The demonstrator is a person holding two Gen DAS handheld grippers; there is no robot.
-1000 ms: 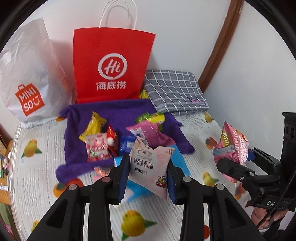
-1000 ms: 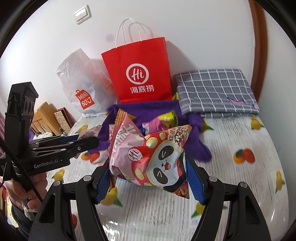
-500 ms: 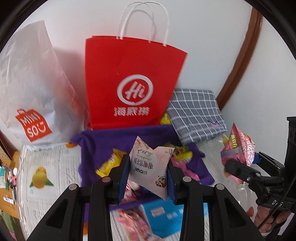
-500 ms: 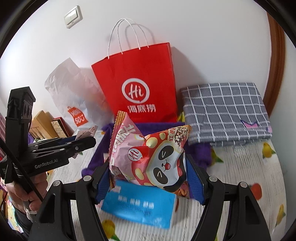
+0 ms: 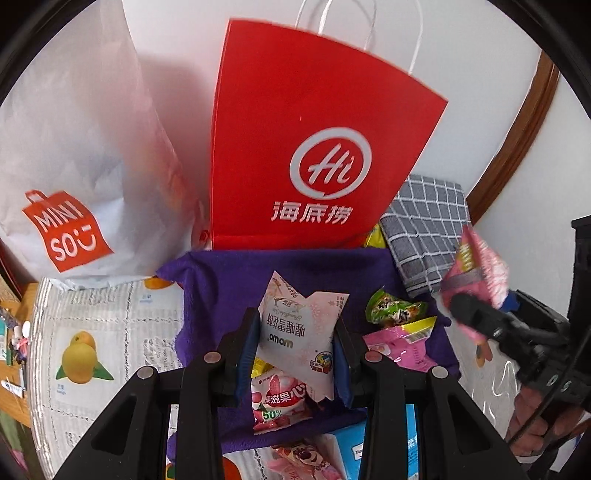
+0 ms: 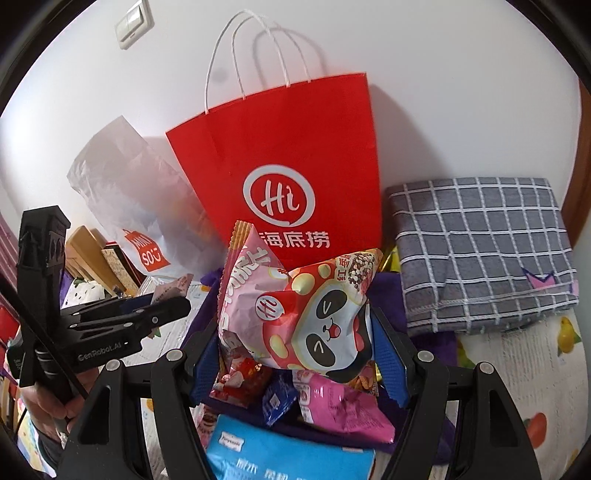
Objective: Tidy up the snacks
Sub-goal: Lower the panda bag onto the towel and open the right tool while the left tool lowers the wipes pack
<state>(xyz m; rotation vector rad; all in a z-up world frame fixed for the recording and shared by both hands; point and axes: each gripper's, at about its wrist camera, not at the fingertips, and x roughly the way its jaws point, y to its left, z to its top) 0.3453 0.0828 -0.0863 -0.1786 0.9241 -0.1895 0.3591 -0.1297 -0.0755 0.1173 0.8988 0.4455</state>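
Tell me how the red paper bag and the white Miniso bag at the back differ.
The red paper bag is stiff, flat-faced and has white cord handles; the white Miniso bag is crumpled and shows no handles. The red one carries a white circled "Hi" logo, the white one a small orange logo. Both stand upright against the wall behind the purple cloth.

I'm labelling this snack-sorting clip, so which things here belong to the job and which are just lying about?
Part of the job:
left tongs gripping white snack packet
right tongs gripping panda snack bag
loose snacks on purple cloth
red paper bag
white Miniso bag

Just lying about:
grey checked cloth
wall switch
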